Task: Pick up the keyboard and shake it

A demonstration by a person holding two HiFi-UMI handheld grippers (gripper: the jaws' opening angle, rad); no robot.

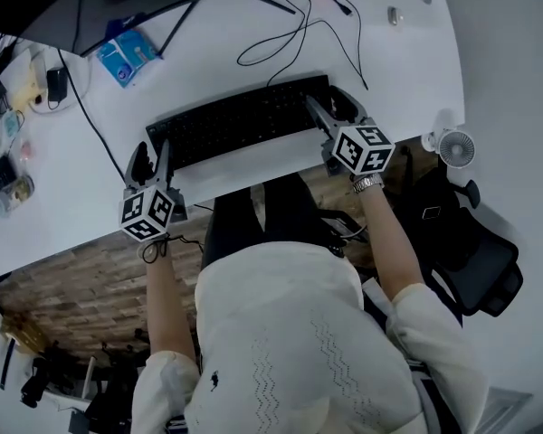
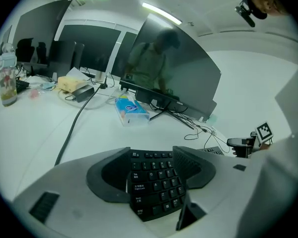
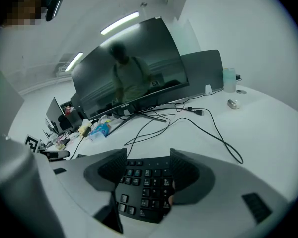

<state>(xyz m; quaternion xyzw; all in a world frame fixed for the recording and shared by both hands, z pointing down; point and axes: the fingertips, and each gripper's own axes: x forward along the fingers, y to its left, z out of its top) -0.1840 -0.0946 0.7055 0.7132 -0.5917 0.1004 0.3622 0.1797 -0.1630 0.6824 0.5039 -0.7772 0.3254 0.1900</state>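
As I am scanning from the left, the left gripper [image 1: 152,156] is clamping the left end of the keyboard [image 1: 235,120], key rows filling the space between its jaws. The keyboard is lying across the white desk [image 1: 407,61], and I cannot tell whether it is clear of the surface. The right gripper [image 1: 330,107] is clamping the right end likewise. I am judging the grasp done; next I am wanting a level two-handed lift, then short shakes without loosening.
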